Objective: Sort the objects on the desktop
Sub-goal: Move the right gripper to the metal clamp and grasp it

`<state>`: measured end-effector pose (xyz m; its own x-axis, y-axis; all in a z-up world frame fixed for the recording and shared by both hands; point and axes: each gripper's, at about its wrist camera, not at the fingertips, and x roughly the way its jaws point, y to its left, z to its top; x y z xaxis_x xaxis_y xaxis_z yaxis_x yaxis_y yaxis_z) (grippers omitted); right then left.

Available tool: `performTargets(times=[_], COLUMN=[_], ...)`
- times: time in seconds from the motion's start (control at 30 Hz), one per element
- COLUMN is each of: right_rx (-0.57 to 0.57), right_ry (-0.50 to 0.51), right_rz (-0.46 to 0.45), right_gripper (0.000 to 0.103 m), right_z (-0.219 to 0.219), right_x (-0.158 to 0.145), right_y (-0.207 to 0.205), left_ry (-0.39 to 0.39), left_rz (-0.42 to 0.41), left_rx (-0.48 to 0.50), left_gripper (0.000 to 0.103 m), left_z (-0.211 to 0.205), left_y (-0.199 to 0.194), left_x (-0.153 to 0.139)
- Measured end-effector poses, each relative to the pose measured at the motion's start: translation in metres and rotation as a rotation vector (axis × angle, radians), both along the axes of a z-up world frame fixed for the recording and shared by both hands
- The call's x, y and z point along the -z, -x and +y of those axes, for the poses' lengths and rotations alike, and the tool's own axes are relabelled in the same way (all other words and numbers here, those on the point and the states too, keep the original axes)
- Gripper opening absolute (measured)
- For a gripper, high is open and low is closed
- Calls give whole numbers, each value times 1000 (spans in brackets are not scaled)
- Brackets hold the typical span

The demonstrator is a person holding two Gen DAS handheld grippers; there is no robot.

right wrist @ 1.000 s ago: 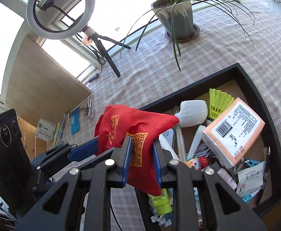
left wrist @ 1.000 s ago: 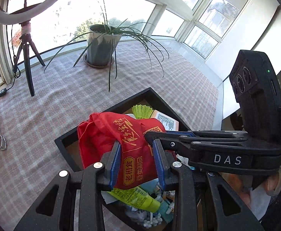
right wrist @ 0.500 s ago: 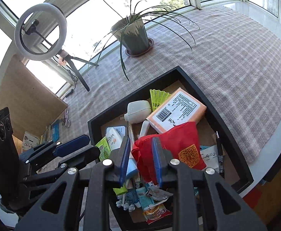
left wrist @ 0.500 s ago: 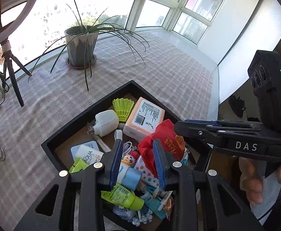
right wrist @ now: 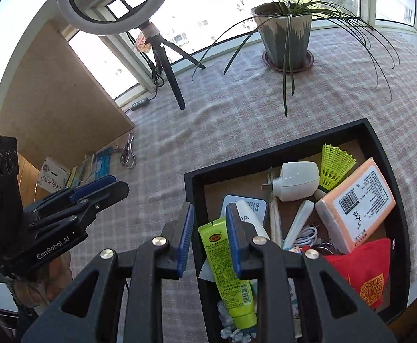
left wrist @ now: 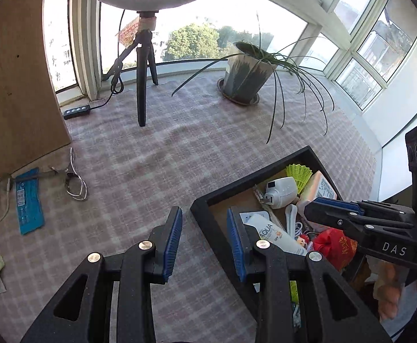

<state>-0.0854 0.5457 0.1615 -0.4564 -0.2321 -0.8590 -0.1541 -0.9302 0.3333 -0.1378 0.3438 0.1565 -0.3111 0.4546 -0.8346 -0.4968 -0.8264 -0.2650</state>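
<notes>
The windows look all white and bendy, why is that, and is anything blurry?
Left wrist view: sun through the windows blows the sky out to white, and the fisheye lens bows the frames; the tray stays sharp. Right wrist view: same glare behind the ring light, the plant throws thin shadows on the cloth, and the corners go dark. Nothing looks blurred.

Red bag [right wrist: 364, 268] – black tray [right wrist: 268, 154] – pink-checked cloth [right wrist: 237, 108]
</notes>
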Motion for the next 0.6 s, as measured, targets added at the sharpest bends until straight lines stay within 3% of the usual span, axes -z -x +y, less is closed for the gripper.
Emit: performTargets(times=[0.13, 0.37, 0.6], right_rx=[-82, -198, -300], right_ry=[7, 33, 42], right_rz=[-14, -62, -154], right_gripper=[23, 16, 15], right_z=[-35, -96, -156], right_x=[10, 32, 72], right_y=[42, 115, 185], left_ry=[37, 23, 80], left_rz=[21, -93, -93], left_rx=[-109, -275, -253], left_gripper=[30, 30, 30], left_z=[-39, -102, -111], left_y=[26, 78, 100], left_x=[17, 68, 97])
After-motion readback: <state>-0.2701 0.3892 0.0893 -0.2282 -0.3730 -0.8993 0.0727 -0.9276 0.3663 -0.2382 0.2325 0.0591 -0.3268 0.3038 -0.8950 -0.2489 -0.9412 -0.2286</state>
